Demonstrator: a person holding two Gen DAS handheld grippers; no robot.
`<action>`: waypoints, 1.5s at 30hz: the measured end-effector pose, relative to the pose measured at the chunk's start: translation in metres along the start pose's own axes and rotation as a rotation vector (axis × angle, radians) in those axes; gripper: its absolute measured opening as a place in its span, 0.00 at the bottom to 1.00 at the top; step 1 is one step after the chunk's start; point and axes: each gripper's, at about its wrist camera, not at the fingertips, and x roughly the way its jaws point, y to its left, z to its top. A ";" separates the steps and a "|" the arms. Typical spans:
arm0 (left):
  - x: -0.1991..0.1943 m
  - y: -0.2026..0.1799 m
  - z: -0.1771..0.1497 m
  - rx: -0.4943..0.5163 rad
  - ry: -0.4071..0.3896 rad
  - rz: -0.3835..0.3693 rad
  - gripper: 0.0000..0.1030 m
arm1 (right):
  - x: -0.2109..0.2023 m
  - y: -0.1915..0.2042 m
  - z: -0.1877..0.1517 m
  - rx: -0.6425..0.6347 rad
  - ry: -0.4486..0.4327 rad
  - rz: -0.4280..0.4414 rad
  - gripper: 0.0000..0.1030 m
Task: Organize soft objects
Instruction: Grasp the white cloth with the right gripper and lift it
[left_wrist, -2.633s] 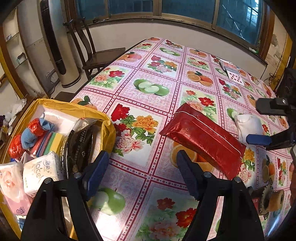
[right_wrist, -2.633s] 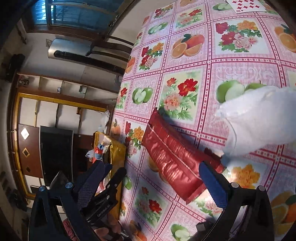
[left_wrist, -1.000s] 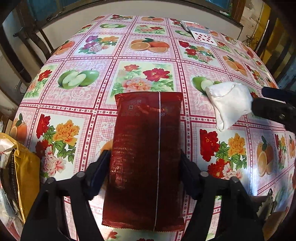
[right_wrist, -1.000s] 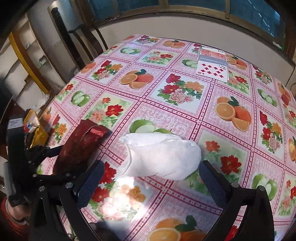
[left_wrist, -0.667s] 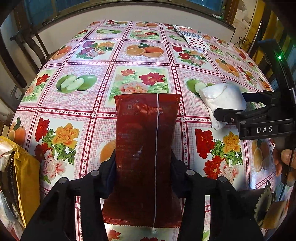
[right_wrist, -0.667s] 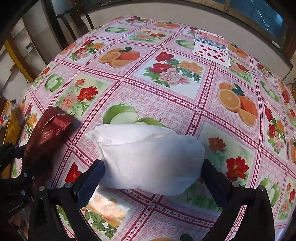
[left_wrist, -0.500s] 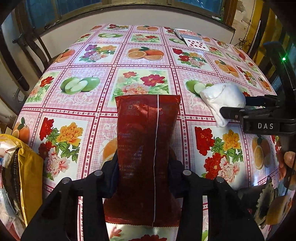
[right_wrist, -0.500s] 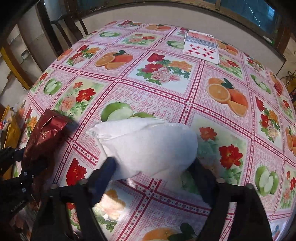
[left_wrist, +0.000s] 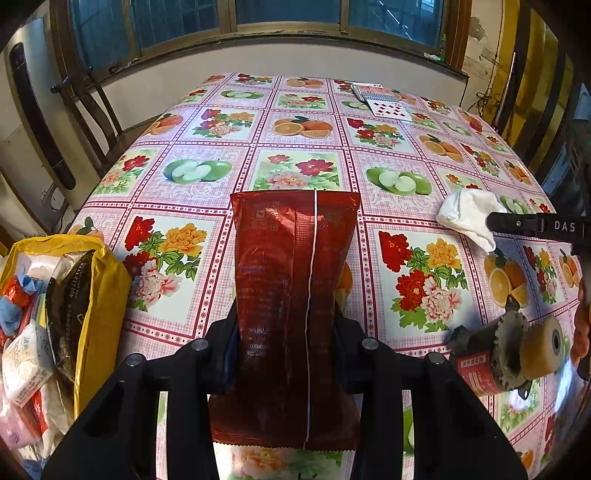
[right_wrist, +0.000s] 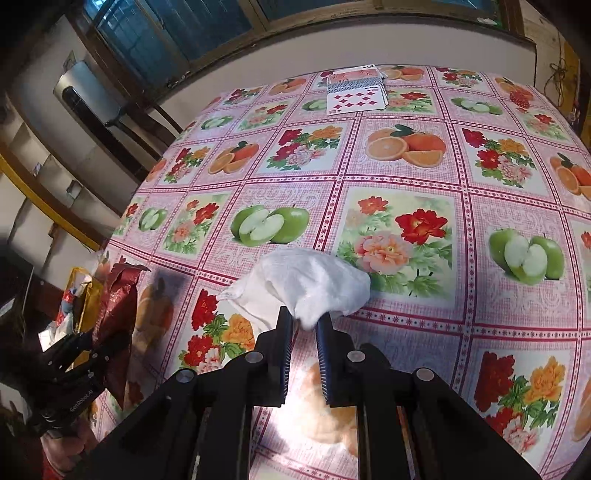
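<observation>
left tongs clamping red pouch | right tongs pinching white cloth | yellow bag sitting at 9 o'clock

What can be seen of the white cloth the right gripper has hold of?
The white cloth is a soft, crumpled bundle, fabric by its look, with a loose corner trailing to its left. The right gripper is shut on its near end. It sits over the floral tablecloth; whether it touches it is unclear. Nothing else touches it.
</observation>
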 end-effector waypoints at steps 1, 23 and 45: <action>-0.004 -0.001 -0.003 0.008 -0.010 0.004 0.37 | -0.006 0.001 -0.002 -0.001 -0.008 0.008 0.13; -0.031 0.004 -0.021 0.003 -0.076 0.059 0.37 | 0.026 0.022 -0.014 -0.106 0.034 -0.195 0.13; -0.106 0.035 -0.047 -0.057 -0.260 0.123 0.37 | -0.104 0.136 -0.058 -0.153 -0.167 0.231 0.12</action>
